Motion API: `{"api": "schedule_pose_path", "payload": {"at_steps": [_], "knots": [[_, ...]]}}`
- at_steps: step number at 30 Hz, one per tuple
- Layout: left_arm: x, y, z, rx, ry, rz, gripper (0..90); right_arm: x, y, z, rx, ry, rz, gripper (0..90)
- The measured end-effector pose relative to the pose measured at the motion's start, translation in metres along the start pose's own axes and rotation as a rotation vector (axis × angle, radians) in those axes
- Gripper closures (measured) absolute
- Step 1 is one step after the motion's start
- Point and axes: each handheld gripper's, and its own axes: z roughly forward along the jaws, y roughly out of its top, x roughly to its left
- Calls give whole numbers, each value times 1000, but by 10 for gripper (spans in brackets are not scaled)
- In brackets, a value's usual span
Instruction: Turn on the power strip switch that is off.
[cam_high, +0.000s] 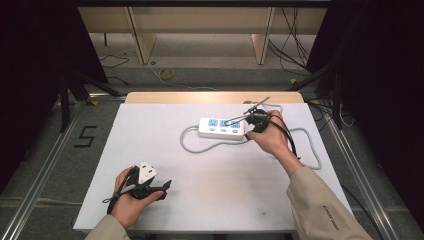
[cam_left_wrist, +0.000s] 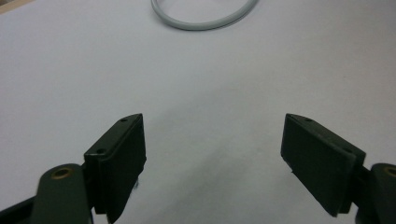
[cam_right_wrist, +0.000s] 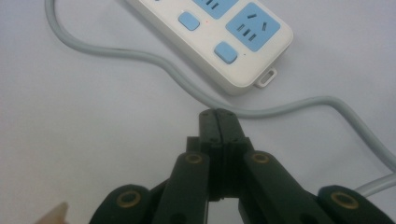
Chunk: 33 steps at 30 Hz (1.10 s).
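Power strip (cam_right_wrist: 219, 37) seen on white table (cam_high: 200, 200), far right of centre, partly cut off in right gripper view; grey cord (cam_right_wrist: 140, 58) looped around it. Right gripper (cam_right_wrist: 218, 122) held just beside strip, jaws pressed together, nothing between. Left gripper (cam_left_wrist: 212, 158) rested near front-left, jaws spread wide, nothing between.

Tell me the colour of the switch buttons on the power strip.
Light blue buttons on the white power strip, clearest in the right gripper view.

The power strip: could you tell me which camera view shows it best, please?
The right gripper view: the power strip is close, its blue sockets and buttons sharp, though its far end is cropped. The high view shows it whole but small. The left gripper view catches just a loop of its grey cable.
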Motion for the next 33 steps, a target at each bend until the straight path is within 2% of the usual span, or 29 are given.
{"api": "schedule_pose_path", "payload": {"at_steps": [33], "knots": [[0, 0, 0, 0, -3, -1, 221, -1, 19, 9, 2, -22, 9, 900]]}}
